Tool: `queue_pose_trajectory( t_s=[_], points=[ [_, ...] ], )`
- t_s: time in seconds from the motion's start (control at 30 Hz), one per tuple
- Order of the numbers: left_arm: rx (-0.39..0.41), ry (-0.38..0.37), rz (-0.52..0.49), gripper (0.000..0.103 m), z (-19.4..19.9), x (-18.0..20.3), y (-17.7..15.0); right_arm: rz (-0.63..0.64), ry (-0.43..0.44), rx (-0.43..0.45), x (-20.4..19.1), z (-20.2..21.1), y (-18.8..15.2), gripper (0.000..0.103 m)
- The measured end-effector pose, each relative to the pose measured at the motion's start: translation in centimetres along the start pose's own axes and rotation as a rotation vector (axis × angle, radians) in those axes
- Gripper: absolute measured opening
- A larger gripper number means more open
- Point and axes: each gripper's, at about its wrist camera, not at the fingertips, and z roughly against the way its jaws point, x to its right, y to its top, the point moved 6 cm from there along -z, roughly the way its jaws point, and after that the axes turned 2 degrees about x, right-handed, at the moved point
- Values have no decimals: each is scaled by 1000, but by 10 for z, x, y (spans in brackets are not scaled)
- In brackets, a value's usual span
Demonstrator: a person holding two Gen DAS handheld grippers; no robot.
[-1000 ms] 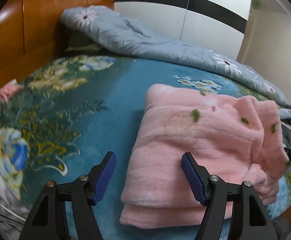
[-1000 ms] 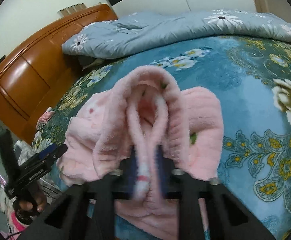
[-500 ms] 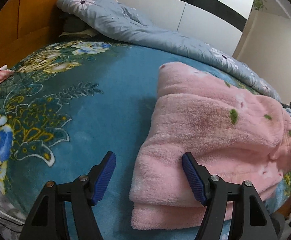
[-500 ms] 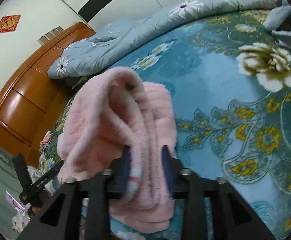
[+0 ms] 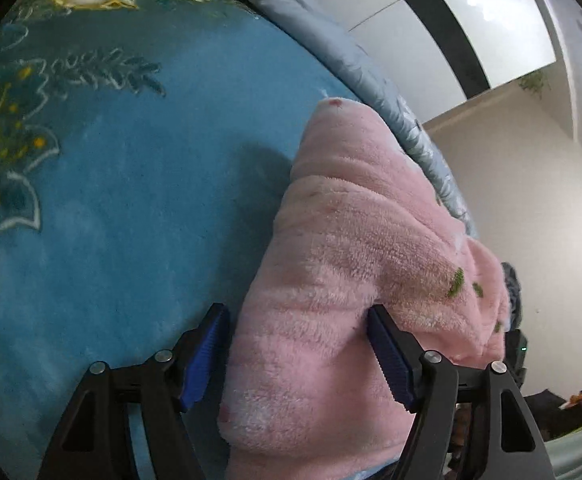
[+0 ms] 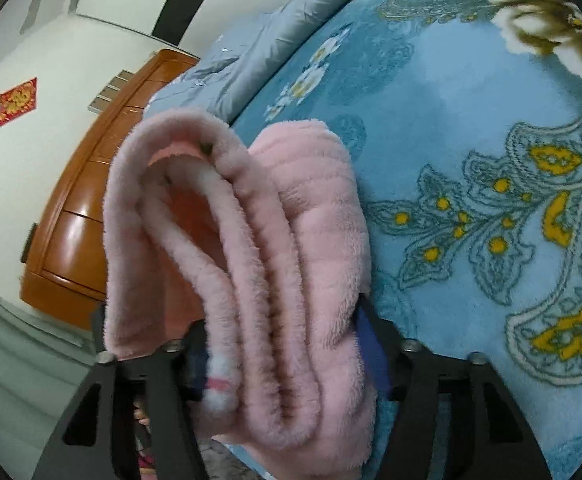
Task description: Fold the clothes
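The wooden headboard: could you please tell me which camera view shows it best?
The right wrist view shows it best: the orange-brown wooden headboard stands behind the folded pink garment, with its panels and a glossy sheen visible against the white wall. The left wrist view does not show it, only the blue floral blanket and the garment.

Left gripper, right gripper: black frames, blue ribbed pads, silver screws.

Wooden headboard, white wall, perhaps wardrobe.
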Motion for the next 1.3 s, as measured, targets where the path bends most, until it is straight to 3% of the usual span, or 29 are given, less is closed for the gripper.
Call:
queue_pose_trajectory(
  t_s=[0.07, 0.17, 0.27, 0.5, 0.7, 0.87, 1.03, 1.17, 1.3],
  points=[
    [5, -9, 8, 70, 1, 2, -3, 2, 15, -4, -1, 1, 0, 42],
    [11, -24, -1, 40, 2, 10, -7, 8, 10, -6, -7, 3, -1, 36],
    [32, -12, -27, 29, 9, 18, -7, 6, 36, 7, -17, 10, 2, 34],
    [90, -144, -51, 24, 34, 31, 10, 98, 64, -10, -81, 15, 18, 33],
    [175, -205, -41, 24, 79, 7, 59, 257, 76, -56, -173, -16, 41, 33],
    [279, -81, -70, 24, 151, -37, 130, 340, 124, -111, -242, -85, 46, 33],
    [332, 133, -98, 24, 213, -83, 206, 340, 227, -178, -292, -195, 35, 33],
    [364, 273, -114, 24, 247, -117, 249, 292, 292, -212, -303, -281, 24, 33],
    [384, 315, -32, 24, 248, -168, 272, 254, 253, -281, -282, -330, -8, 33]
  ],
)
